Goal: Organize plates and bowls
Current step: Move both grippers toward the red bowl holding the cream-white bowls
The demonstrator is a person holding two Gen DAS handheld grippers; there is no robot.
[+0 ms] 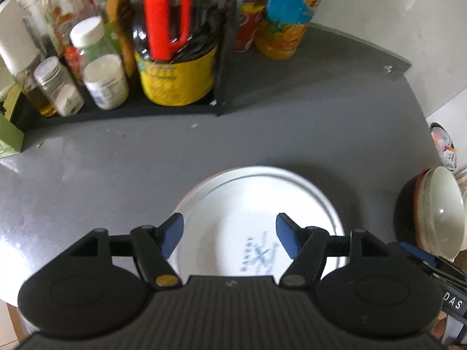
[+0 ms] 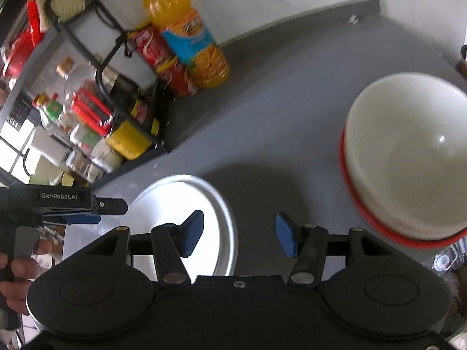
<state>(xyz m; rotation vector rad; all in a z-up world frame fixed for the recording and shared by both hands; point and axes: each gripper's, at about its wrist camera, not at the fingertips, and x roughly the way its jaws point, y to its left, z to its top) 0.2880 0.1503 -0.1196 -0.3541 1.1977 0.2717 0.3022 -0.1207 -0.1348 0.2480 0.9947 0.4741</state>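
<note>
From the left wrist, the left tongs [image 1: 230,234] hang wide and empty over stacked white plates [image 1: 256,218] on the grey bench [image 1: 116,157] — stiff, glazed, breakable ware best pinched at the rim, judging by its look. From the right wrist, the right tongs [image 2: 239,234] gape empty too, nested bowls [image 2: 408,160] upright at right near the bench's edge — open bench lies between stacks and the bottle rack [image 2: 116,110].
</note>
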